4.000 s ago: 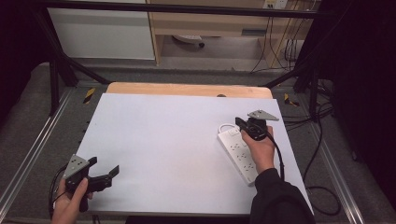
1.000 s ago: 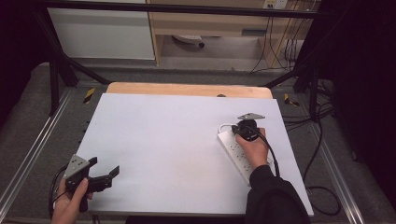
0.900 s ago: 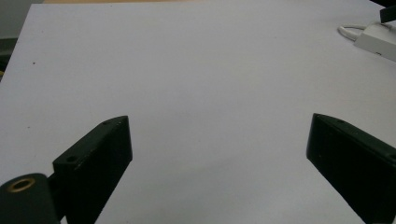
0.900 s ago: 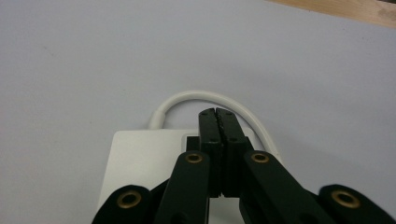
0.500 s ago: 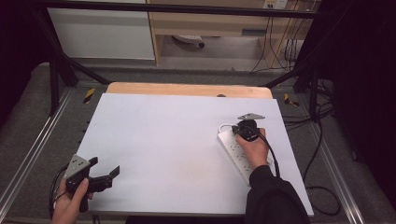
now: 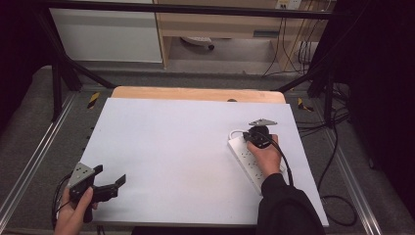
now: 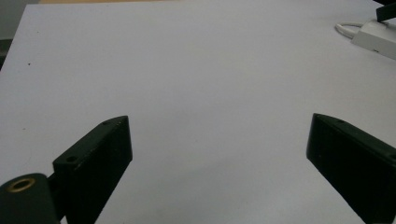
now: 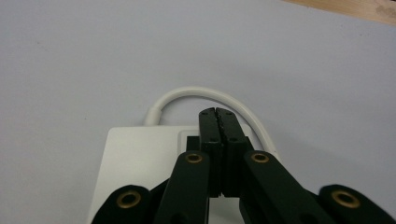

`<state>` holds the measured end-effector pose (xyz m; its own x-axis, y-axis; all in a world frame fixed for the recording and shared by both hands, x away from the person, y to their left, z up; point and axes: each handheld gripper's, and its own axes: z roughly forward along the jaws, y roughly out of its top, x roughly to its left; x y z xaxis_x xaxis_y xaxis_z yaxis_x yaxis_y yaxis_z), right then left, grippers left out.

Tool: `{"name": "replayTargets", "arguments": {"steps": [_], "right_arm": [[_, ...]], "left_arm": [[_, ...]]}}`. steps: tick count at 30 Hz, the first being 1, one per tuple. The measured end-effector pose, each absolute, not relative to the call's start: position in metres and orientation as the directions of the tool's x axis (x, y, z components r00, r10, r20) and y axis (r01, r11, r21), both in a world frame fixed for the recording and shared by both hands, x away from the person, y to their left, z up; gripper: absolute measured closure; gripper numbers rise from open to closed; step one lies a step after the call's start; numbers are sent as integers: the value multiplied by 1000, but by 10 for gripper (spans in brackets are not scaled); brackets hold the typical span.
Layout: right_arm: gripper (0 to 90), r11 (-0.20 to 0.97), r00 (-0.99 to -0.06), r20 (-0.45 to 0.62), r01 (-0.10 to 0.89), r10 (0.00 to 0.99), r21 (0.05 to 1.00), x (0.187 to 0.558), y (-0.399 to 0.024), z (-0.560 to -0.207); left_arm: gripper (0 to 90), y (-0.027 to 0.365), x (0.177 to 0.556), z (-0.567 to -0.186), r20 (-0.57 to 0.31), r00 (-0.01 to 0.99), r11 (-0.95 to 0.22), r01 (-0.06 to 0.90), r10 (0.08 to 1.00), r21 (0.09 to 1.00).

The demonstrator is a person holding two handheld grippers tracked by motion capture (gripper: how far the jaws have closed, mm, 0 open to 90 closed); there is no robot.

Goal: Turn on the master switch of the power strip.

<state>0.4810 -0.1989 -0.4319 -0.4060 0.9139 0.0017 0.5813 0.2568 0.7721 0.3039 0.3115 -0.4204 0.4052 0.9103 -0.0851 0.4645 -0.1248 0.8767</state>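
Observation:
A white power strip (image 6: 244, 155) lies at an angle on the right side of the white table (image 6: 176, 142), its white cable (image 8: 205, 93) looping off its far end. My right gripper (image 6: 252, 139) is shut with nothing between its jaws. In the right gripper view its joined tips (image 8: 217, 112) sit over the strip's (image 8: 135, 158) cable end, above a small rectangular recess; I cannot tell whether they touch it. My left gripper (image 6: 110, 175) is held open near the front left corner, jaws wide apart (image 7: 219, 120) over bare table. The strip (image 7: 376, 37) shows far off in the left gripper view.
A bare wooden strip (image 6: 195, 93) runs along the table's far edge. Black cables (image 6: 333, 147) trail on the floor to the right. Metal frame rails (image 6: 29, 161) run down both sides. A white cabinet (image 6: 107, 34) stands beyond the table.
Since four seconds ago my right gripper has come down and slightly left onto the strip's cable end. It has barely moved over the last second. The left gripper has stayed put, open.

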Motion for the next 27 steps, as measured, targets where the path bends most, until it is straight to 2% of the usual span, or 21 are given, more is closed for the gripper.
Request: {"name": "replayTargets", "arguments": {"steps": [27], "right_arm": [[900, 260, -406, 5, 594, 914, 762, 481, -199, -432]], "left_arm": [[69, 311, 304, -421, -84, 406, -127, 467, 910, 875]]}}
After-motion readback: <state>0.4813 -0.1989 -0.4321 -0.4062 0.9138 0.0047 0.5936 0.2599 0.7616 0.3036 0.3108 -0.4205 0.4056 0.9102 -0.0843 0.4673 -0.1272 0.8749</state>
